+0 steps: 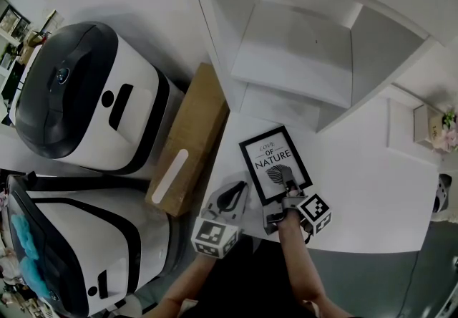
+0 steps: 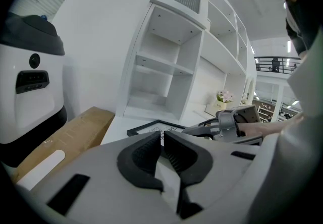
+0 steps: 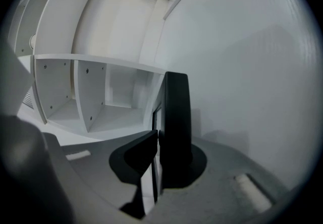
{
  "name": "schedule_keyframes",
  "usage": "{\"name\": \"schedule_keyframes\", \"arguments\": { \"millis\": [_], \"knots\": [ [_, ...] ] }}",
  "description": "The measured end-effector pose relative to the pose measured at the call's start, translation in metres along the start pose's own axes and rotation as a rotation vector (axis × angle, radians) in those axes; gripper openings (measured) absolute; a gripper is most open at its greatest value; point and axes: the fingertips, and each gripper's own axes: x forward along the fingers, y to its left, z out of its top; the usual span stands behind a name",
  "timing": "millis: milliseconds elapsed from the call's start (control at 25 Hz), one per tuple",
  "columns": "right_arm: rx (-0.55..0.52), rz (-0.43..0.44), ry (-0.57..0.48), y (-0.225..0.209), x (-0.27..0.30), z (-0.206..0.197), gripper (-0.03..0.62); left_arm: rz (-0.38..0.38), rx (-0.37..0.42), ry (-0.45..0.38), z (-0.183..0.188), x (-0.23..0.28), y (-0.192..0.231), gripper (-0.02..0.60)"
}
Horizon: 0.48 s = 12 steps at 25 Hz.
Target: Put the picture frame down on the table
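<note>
Saw two white-and-black machines (image 1: pixel 86 94) on the floor, well off the left edge of the bench (image 1: pixel 358 188). Noted a long cardboard box (image 1: pixel 189 141) between them and that edge, just beside it. Found the left tongs (image 2: pixel 162 136) over the front edge, left of the frame, clenched on nothing, pads pressed together. Found the picture frame (image 1: pixel 274 160) near the front edge, left of the bench's middle: black border, white print reading "LOVE OF NATURE", long sides running roughly toward the back edge. Could not tell from the head view whether flat on the bench or raised a little at the near end. Caught the right tongs (image 1: pixel 290 188) clamped on the frame's near short edge, with the thin black border pinched between the pads in the right gripper view. Spotted a white shelf unit (image 1: pixel 300 44) along the back edge, beyond the frame. Marked a small box with pink flowers (image 1: pixel 433 129) near the right edge, well apart from the frame.
</note>
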Motion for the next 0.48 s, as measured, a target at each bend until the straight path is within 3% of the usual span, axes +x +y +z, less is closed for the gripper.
{"name": "schedule_keyframes", "arguments": {
  "millis": [320, 480],
  "knots": [
    [-0.003, 0.029, 0.003, 0.005, 0.0006, 0.0008, 0.051, -0.002, -0.004, -0.006, 0.0031, 0.0001, -0.0012, 0.028],
    [0.0, 0.047, 0.013, 0.0091, 0.0013, 0.0006, 0.115, -0.006, -0.006, -0.008, 0.0037, 0.001, -0.0032, 0.028]
  ]
}}
